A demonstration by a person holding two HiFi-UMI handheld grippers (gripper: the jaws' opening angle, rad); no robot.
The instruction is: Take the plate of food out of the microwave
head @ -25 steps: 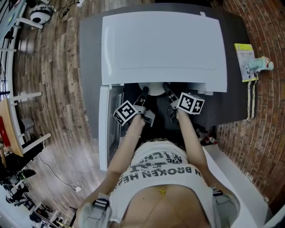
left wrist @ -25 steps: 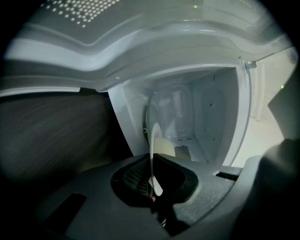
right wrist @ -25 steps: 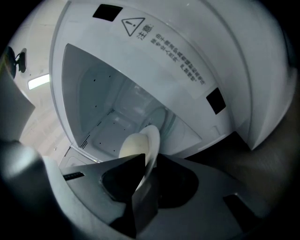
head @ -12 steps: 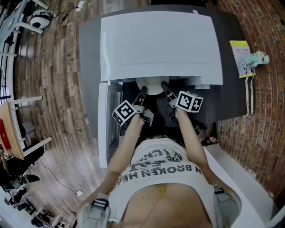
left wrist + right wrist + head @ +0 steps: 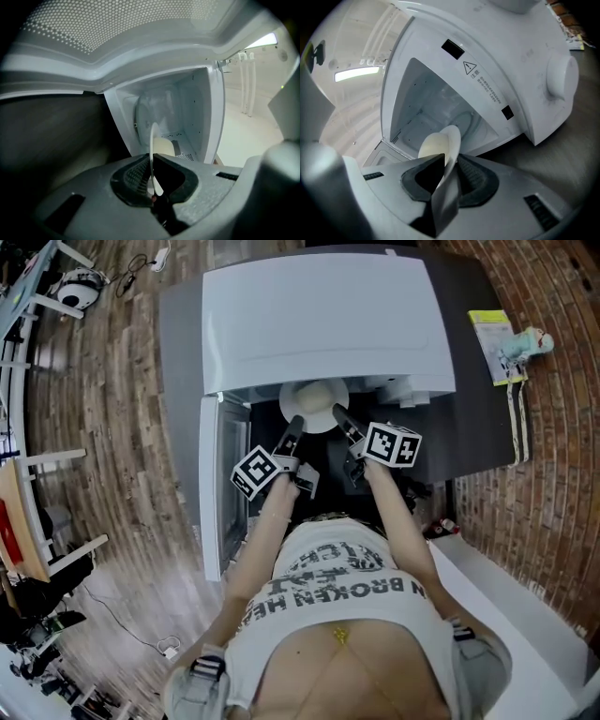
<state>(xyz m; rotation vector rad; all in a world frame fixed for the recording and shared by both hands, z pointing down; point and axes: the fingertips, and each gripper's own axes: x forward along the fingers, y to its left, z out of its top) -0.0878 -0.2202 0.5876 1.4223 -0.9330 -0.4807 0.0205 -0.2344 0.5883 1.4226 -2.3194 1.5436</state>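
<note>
The round white plate (image 5: 314, 407) sat half out of the mouth of the white box-shaped microwave (image 5: 319, 324), at 12 o'clock from the person. Its far half was under the oven's top edge, and the white door (image 5: 216, 484) hung open at 9 o'clock. The oven stood on a dark grey counter (image 5: 183, 381).

The left claw (image 5: 295, 423) was clamped tight on the plate's thin rim at about 7 o'clock. The right claw (image 5: 339, 415) had the rim between its jaws at about 5 o'clock. Those jaws were opening, though in the right gripper view the pads lay against the rim.

A pale, rounded mound of food (image 5: 164, 146) rested near the plate's middle.

The plate looked stiff and smooth, probably glazed, so I judged it slippery under the pads and likely to chip or break if dropped. Its weight seemed modest, though the food would add some. The mound sat loose and could slide off if the plate tilted. The rim was the only sensible place to hold it, with a claw on each near side so the load balanced between them. With the right side's grip loosening, the left would carry more, and that side could sag.

Being round, the plate had no long axis. Its face pointed up and it looked about level, with the line between the two grips running from 9 to 3 o'clock.
</note>
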